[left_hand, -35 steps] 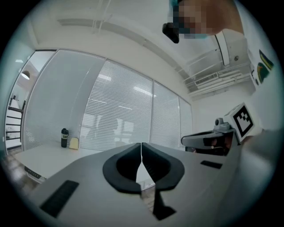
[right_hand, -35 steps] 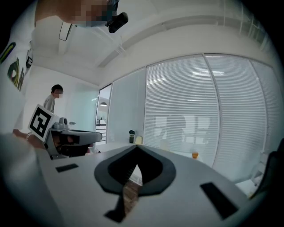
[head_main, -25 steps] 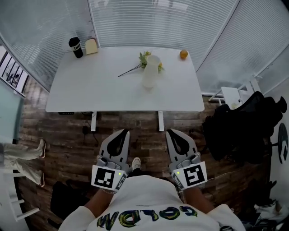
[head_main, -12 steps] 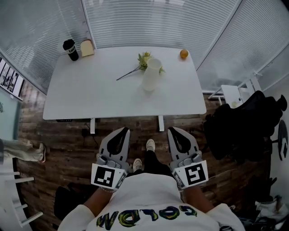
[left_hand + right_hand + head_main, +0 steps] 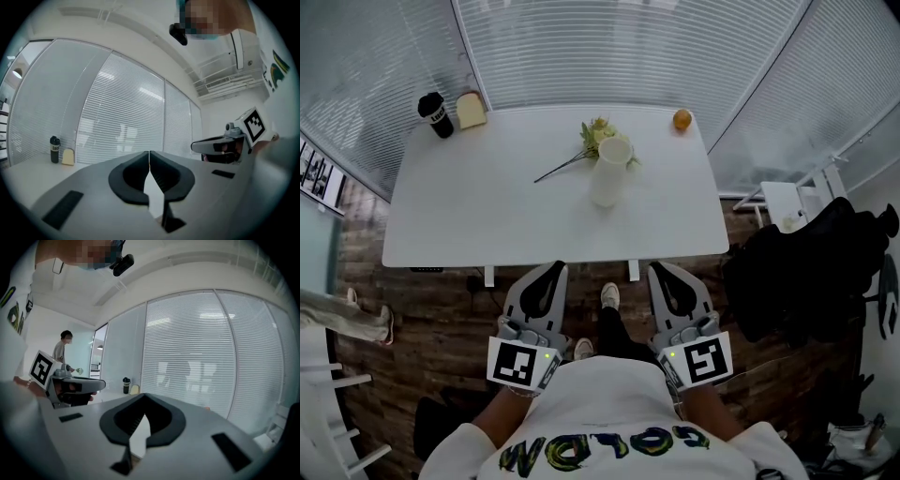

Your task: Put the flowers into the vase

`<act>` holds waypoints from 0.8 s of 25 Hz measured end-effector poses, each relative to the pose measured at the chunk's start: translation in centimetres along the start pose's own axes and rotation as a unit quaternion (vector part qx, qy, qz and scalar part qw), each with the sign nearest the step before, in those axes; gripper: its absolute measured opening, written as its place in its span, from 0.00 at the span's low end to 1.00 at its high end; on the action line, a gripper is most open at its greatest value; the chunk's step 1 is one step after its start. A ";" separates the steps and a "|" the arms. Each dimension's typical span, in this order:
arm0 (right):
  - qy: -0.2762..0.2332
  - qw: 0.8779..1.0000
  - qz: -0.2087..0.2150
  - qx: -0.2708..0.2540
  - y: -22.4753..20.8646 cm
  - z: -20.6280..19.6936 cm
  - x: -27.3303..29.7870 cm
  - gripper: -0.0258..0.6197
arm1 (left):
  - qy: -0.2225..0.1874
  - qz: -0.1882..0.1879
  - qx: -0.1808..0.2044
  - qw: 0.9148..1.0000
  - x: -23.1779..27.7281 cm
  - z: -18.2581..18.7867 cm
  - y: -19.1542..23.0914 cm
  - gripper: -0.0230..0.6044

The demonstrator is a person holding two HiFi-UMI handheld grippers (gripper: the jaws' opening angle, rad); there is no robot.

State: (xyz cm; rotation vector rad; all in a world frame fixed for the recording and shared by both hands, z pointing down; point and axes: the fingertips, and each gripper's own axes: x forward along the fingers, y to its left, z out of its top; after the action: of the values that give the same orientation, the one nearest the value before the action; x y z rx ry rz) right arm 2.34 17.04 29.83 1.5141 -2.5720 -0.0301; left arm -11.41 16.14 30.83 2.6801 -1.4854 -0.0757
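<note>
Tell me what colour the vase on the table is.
The vase is white, close in shade to the table; the head view shows it best.

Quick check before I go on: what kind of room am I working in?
Probably an office or small meeting room. Slatted blinds cover glazed walls on three sides, a plain white table stands on a wood-look floor, and another person stands farther off in the right gripper view.
</note>
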 end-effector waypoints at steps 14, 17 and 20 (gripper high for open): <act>0.000 1.000 0.028 0.008 -9.3 0.1 8.6 0.05 | 0.008 0.018 0.006 1.000 12.3 0.5 2.5 0.06; -0.003 0.999 0.035 0.009 -11.3 0.5 10.4 0.05 | 0.008 0.024 0.005 1.000 14.8 0.9 2.8 0.06; -0.005 0.999 0.042 0.010 -13.1 0.6 12.0 0.05 | 0.011 0.028 0.006 1.000 17.0 1.0 3.3 0.06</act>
State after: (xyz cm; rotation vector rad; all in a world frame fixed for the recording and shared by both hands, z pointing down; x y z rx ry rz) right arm 7.92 0.11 29.49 1.4138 -2.6492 -0.0018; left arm -5.25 -0.02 30.00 2.6379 -1.5594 -0.0339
